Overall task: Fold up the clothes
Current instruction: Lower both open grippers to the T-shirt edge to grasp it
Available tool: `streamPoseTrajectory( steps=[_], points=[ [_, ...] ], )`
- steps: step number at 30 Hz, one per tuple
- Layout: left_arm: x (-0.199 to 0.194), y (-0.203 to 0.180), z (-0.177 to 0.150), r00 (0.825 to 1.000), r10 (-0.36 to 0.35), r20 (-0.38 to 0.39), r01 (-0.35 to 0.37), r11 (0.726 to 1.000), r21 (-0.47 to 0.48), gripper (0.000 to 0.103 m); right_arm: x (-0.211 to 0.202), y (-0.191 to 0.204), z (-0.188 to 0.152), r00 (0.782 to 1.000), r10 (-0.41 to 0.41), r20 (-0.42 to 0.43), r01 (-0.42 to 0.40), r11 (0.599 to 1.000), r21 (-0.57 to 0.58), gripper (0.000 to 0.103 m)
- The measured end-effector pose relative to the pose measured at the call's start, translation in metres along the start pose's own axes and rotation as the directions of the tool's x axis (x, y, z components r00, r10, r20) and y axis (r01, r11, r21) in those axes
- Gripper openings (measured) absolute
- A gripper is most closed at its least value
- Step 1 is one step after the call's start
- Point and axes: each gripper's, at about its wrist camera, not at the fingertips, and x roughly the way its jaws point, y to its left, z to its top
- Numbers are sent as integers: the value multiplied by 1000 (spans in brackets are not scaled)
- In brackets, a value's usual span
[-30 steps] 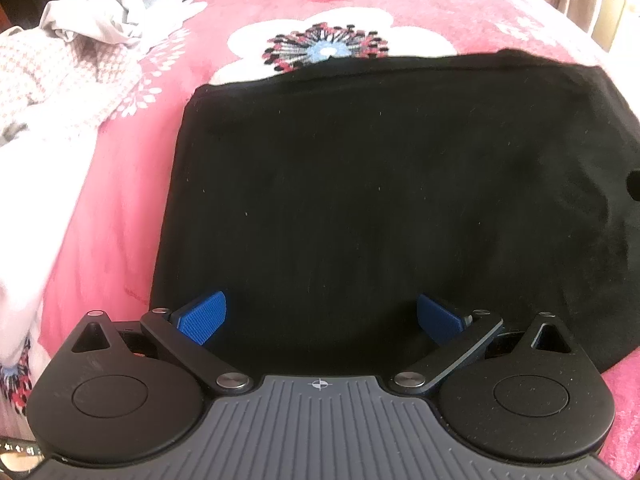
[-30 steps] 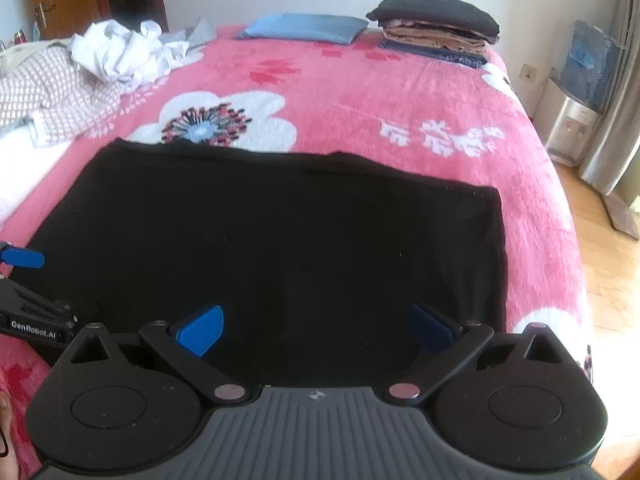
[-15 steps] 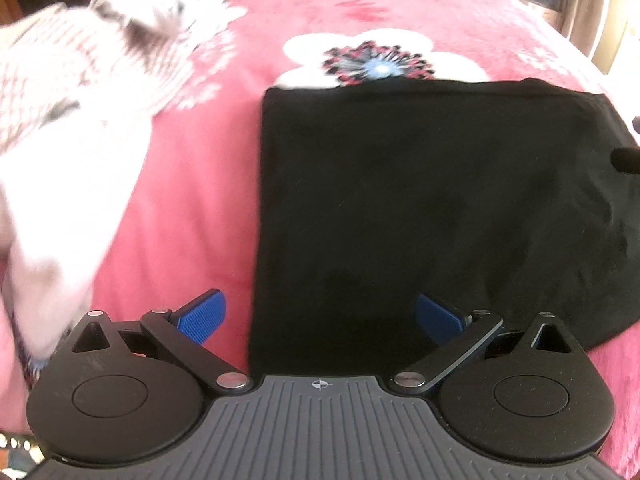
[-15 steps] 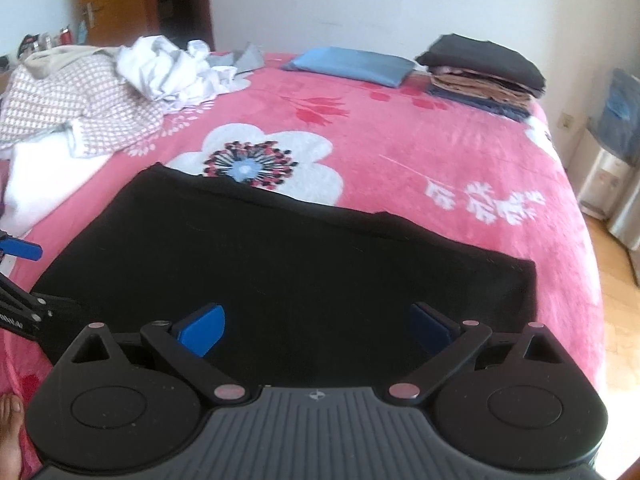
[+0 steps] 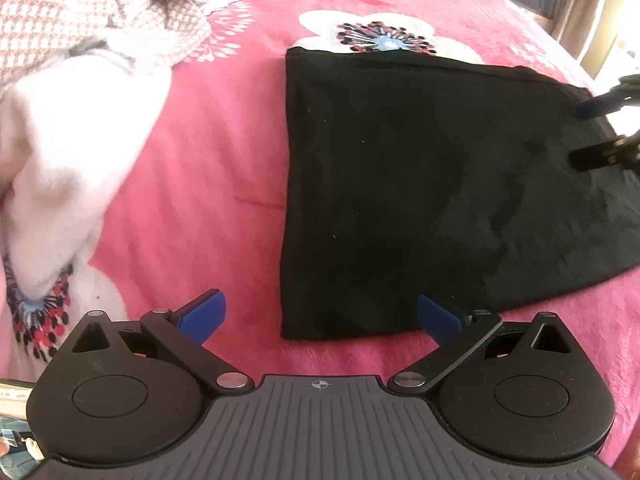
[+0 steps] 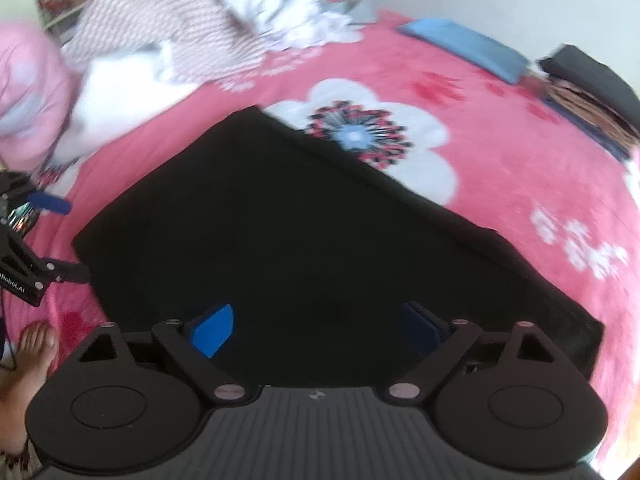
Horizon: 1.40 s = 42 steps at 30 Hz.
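Two open grippers, black garment [image 5: 440,184] flat

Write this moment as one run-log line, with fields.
stage: between folds | black garment: flat on bed | left gripper: open, at its near corner | right gripper: open, above it

The left gripper [image 5: 320,314], jaws spread wide, hovers at the black garment's [image 5: 440,184] near-left corner.
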Motion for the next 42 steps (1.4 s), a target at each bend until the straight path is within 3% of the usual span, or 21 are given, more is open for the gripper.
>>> streamPoseTrajectory(
  steps=[5, 12, 14, 21, 32, 42],
  points=[
    [-4, 1, -7, 999, -42, 21, 42, 999, 6, 101, 18, 15, 7, 994, 76, -83, -76, 997, -4, 82],
    [-9, 14, -15, 996, -82, 27, 84, 995, -58, 93, 29, 17, 5, 990, 132, -46, -127, 986, 105, 69],
    [-12, 18, -19, 995, -91, 34, 94, 992, -81, 86, 30, 19, 6, 989, 144, -36, -139, 984, 109, 68],
    [-9, 28, -21, 991, -126, 35, 130, 980, -153, 75, 22, 38, 8, 985, 171, 9, -171, 985, -3, 63],
    [-6, 32, -20, 989, -135, 68, 144, 976, -165, 56, 15, 71, 7, 973, 226, 35, -221, 968, -116, 62],
    [-3, 32, -23, 984, -156, 86, 167, 974, -152, 51, 12, 91, 1, 962, 270, 29, -264, 955, -135, 58]
  ],
)
